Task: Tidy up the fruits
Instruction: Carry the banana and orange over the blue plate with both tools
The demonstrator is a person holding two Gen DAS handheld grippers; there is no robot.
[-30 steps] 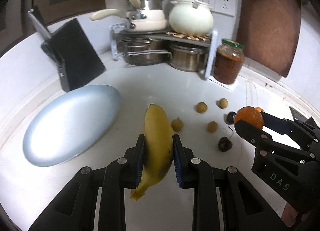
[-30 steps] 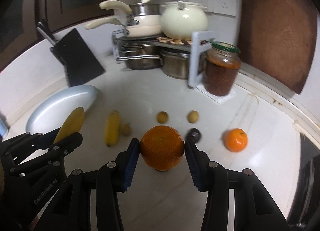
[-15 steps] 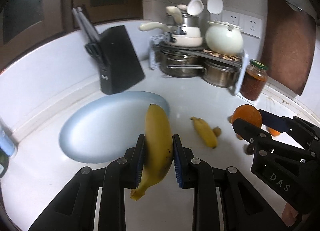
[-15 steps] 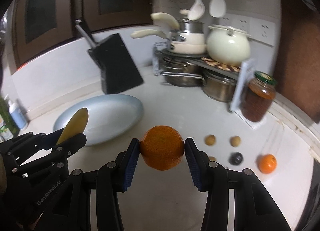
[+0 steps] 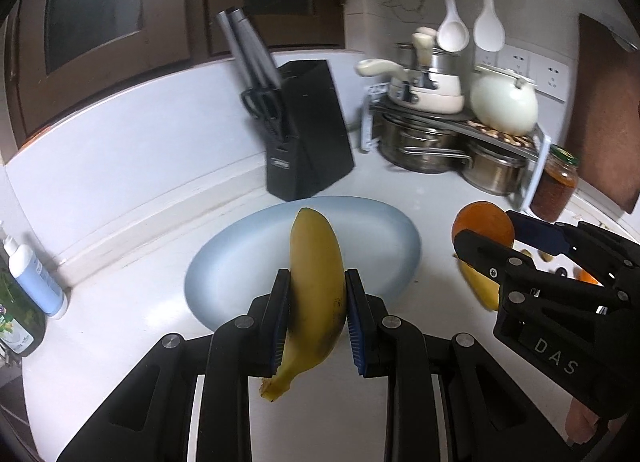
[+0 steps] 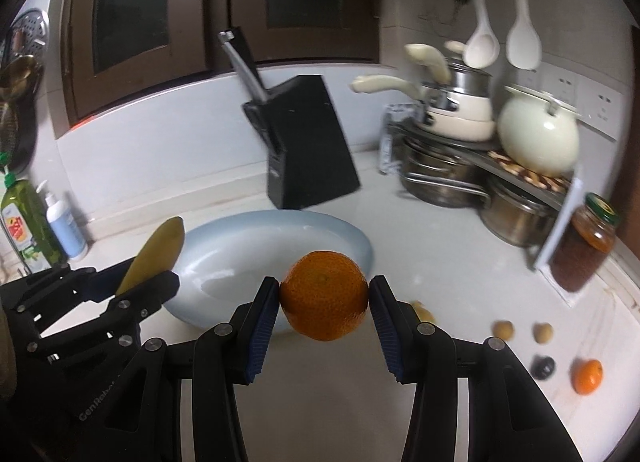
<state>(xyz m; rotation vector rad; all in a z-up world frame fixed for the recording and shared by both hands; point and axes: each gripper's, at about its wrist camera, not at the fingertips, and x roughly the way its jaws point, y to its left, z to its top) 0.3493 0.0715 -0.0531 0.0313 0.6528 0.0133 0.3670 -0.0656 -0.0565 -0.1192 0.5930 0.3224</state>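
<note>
My left gripper (image 5: 316,322) is shut on a yellow banana (image 5: 316,282) and holds it above the near edge of a pale blue oval plate (image 5: 248,258). My right gripper (image 6: 324,316) is shut on a large orange (image 6: 324,296), held above the counter just right of the plate (image 6: 248,246). The right gripper (image 5: 486,236) with the orange (image 5: 482,220) also shows in the left wrist view. A second banana (image 5: 478,286) lies on the counter behind it. Two small brown fruits (image 6: 502,329), a dark fruit (image 6: 543,366) and a small tangerine (image 6: 587,376) lie at right.
A black knife block (image 5: 304,142) stands behind the plate. A rack of pots (image 5: 452,142) with a cream kettle (image 5: 504,102) and a jar (image 5: 558,182) fill the back right corner. Soap bottles (image 5: 28,270) stand at the far left.
Both grippers have swung left and toward the plate, carrying the banana and the orange. The plate now sits centred in both views and the loose fruits lie off to the right.
</note>
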